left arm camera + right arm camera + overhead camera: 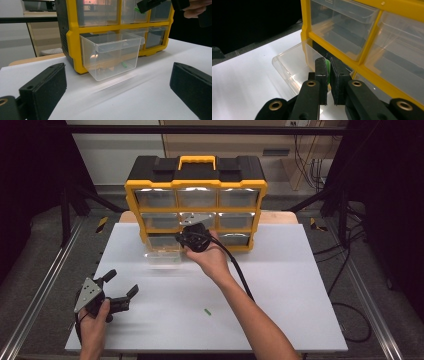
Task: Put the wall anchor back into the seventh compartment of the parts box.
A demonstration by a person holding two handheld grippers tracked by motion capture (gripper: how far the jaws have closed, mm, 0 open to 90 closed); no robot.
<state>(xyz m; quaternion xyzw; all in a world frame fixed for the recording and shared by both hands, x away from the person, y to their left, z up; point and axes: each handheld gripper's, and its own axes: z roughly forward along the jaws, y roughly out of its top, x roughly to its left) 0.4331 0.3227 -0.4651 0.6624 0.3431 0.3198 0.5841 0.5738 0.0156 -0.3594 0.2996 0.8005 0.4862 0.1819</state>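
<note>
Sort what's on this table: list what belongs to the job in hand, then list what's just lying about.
In the job:
- right gripper, shut on a small green piece
- pulled-out clear drawer, one green piece inside
- yellow drawer cabinet

Lying about:
- loose green piece on the table
- left gripper, jaws open, holding nothing

One yellow-and-black organizer [196, 200] stands at the upper middle of the frame, with nine clear drawers in three rows of three. One drawer [162, 257] is pulled out at its lower left. Three small green pieces show: one on the table [207, 311] at lower middle, one in the open drawer [124, 65], one between closed jaws [328, 71]. Two grippers, left [121, 287] and right [187, 236].
</note>
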